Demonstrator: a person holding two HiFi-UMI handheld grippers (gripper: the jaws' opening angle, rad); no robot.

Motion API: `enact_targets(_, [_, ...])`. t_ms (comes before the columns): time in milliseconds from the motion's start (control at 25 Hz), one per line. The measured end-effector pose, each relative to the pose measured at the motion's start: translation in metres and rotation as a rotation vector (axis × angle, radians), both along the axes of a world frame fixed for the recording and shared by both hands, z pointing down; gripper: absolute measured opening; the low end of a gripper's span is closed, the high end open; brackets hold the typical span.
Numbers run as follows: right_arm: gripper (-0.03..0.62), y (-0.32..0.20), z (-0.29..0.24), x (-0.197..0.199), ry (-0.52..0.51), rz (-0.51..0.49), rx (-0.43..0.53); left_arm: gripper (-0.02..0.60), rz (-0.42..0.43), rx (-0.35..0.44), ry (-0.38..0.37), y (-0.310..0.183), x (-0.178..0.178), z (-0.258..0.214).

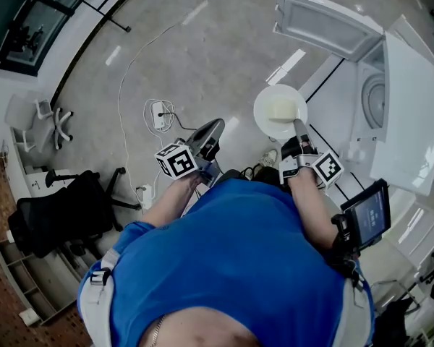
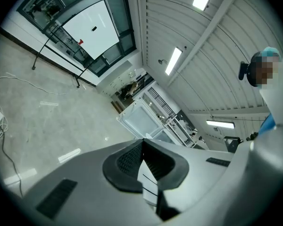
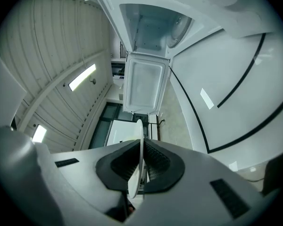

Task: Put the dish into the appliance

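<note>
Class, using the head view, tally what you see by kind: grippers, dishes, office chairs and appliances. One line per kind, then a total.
Grippers: 2, the left gripper and the right gripper
Dishes: 1, the white plate in the right gripper
Office chairs: 2, the black chair and the white chair
Appliances: 1, the white appliance, door open
Total: 6

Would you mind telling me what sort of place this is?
Likely a lab or test hall, not a home: bare polished floor with a loose cable, an office chair, and a white appliance standing open ahead of the dish in the right gripper.
</note>
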State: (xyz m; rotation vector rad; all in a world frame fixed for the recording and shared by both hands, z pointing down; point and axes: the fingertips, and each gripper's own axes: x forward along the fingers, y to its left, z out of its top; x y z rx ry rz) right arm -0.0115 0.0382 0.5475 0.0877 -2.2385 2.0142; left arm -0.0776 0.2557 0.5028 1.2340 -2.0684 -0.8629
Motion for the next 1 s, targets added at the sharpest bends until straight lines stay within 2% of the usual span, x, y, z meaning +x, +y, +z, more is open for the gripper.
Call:
enact_targets(240, [0.015, -0.040, 0.002, -0.019, -0.009, 0.074, 0.000, 0.006, 0.084, 0.001, -0.015, -0.050, -0.033, -0.002])
enact_targets(520, [0.015, -0.067, -0.001, -0.026, -0.027, 0.140, 0.003, 0.006, 0.167, 0.005, -0.037, -0.095, -0.051, -0.010])
enact_targets(840, [0.015, -0.092, 0.007, -0.021, -0.013, 0.266, -0.007, 0.006, 0.308, -0.003, -0.039, -0.141, -0.068, -0.012])
enact_targets(1000, [0.015, -0.107, 0.007, -0.022, -0.007, 0.371, -0.005, 0.006, 0.412, -0.002, -0.039, -0.167, -0.083, -0.011])
